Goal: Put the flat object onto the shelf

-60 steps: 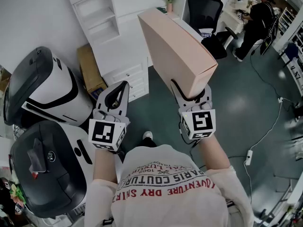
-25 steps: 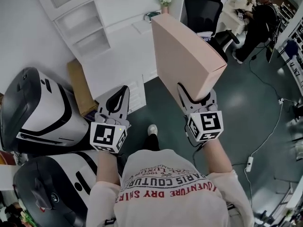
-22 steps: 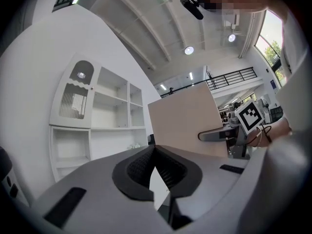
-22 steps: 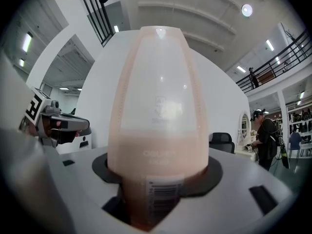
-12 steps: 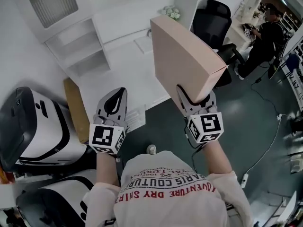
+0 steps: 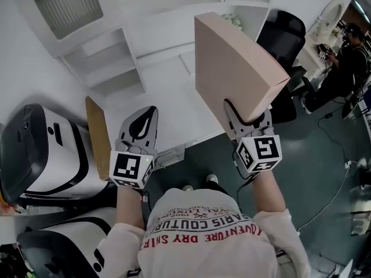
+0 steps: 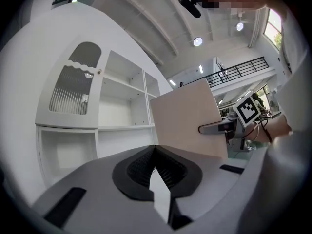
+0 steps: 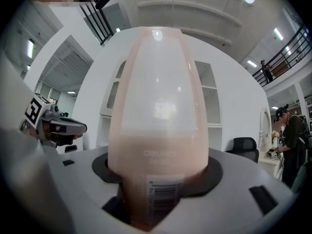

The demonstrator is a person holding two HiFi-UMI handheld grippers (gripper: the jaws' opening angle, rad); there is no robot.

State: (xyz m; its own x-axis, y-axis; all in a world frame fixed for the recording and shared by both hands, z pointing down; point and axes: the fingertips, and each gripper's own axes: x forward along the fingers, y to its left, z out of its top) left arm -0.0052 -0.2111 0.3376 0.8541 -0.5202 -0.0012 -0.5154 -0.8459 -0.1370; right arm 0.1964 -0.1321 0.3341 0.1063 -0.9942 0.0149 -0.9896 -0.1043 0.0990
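Observation:
A flat, wide pink box (image 6: 235, 68) stands on edge in my right gripper (image 6: 248, 120), which is shut on its near end. The right gripper view shows the box's narrow spine (image 8: 158, 126) with a barcode label rising between the jaws. In the left gripper view the same box (image 7: 187, 118) appears as a broad pink panel at right. My left gripper (image 6: 142, 125) is shut with nothing in it, held level beside the right one. The white shelf unit (image 6: 110, 62) with open compartments lies ahead of both grippers (image 7: 155, 152).
A white desk surface (image 6: 168, 103) runs under the box. Two white and black machines (image 6: 40, 149) stand at the left, with a brown cardboard piece (image 6: 97, 138) against them. A black office chair (image 6: 284, 39) and a person (image 6: 342, 57) are at the right.
The view has advanced toward the white shelf unit, which now fills more of the frame. The box stays in the right gripper, carried a little to the right. The left gripper stays shut.

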